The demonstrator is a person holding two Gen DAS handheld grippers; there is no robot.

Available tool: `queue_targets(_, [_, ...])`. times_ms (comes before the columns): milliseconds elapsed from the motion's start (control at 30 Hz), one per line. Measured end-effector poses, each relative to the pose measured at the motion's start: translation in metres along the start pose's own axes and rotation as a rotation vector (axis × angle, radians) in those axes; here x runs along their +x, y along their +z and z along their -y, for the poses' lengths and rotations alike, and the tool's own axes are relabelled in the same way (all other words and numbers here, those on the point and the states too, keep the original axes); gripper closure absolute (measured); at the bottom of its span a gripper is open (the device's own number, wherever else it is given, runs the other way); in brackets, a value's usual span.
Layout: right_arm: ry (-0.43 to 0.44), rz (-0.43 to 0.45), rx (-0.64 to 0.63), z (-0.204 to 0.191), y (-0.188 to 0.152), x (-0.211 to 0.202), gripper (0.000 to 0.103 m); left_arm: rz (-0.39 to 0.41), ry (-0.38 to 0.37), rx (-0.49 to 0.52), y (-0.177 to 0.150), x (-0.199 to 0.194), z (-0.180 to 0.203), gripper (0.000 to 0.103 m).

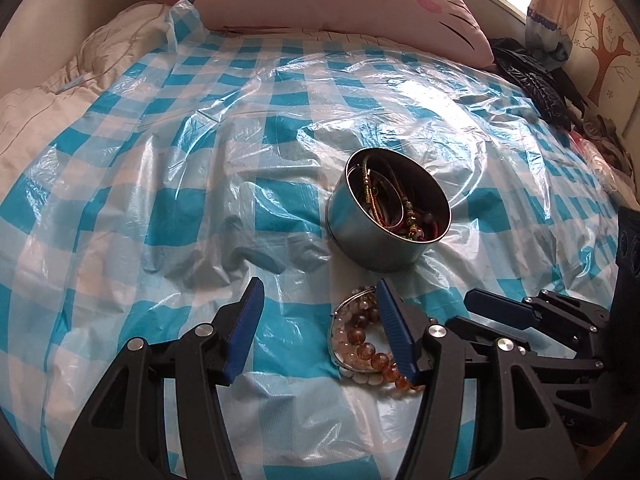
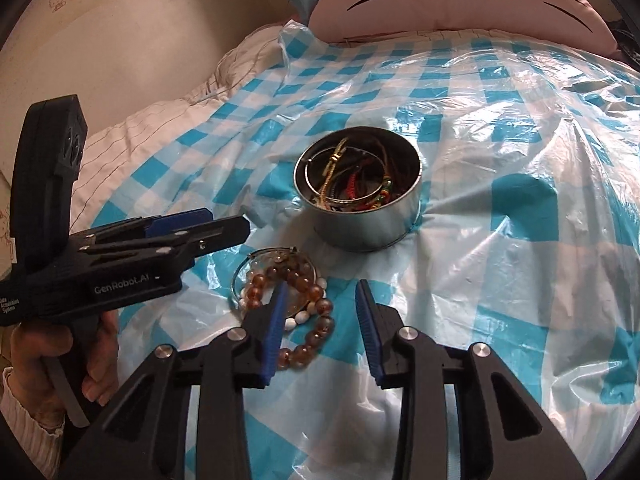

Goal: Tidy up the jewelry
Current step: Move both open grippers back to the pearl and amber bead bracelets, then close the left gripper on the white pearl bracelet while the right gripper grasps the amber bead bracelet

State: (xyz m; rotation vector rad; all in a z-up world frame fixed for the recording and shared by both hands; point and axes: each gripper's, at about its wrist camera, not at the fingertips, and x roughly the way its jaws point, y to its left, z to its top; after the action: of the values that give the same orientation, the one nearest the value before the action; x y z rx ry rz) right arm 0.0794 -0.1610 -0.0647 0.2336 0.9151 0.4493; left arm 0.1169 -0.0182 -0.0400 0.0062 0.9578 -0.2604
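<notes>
Here, on a bed covered by a crinkled blue-and-white checked plastic sheet [image 1: 224, 92], a round silver metal tin [image 2: 358, 188] sits just above centre in both wrist views, open-topped and already holding a tangle of gold bangles, red cords and small beads. A loose pile of jewelry lies on the sheet just below the tin, near it but not touching: amber-brown round-bead bracelets [image 2: 298, 280] mixed with white beads and a thin silver hoop. Left gripper [image 1: 316, 332], black with blue pads, fills the lower middle of its own view; its jaws stand apart with only plastic between them, and the right-hand pad covers the edge of the pile, contact uncertain. Right gripper [image 2: 320, 332] hangs at the lower middle of its view, jaws parted and empty; its left pad overlaps the beads from the near side, whether touching I cannot tell. A hand [image 2: 60, 364] grips the left tool's handle at lower left of the right wrist view. Judged step: picking the remaining bracelets off the sheet for the tin, most pieces apparently stowed. The next move calls for bringing one gripper's jaws astride a bead strand, closing firmly without snagging the slippery plastic, then lifting clear over the tin's rim.
</notes>
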Motion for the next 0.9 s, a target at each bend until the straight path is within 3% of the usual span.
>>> queue_targets(333, [0.000, -0.096, -0.003, 0.002, -0.006, 0.026, 0.069, -0.029, -0.034, 0.018, -0.012, 0.009, 0.004, 0.048])
queue_targets(367, [0.005, -0.101, 0.001, 0.003, -0.006, 0.027, 0.071, -0.036, -0.039, 0.017, -0.013, 0.011, 0.004, 0.048])
queue_targets(433, [0.008, -0.109, 0.012, 0.005, -0.007, 0.026, 0.086, -0.047, -0.051, 0.012, -0.015, 0.013, 0.004, 0.048])
queue_targets(633, [-0.016, -0.078, 0.069, 0.013, -0.016, 0.005, 0.090, -0.057, -0.066, -0.028, -0.014, 0.018, -0.003, 0.048])
queue_targets(800, [-0.039, -0.024, 0.128, 0.022, -0.022, -0.015, 0.090, -0.061, -0.051, 0.005, -0.015, 0.022, 0.002, 0.048])
queue_targets(900, [-0.044, -0.039, 0.143, 0.025, -0.022, -0.010, 0.090, -0.076, -0.059, 0.017, -0.015, 0.026, 0.004, 0.061])
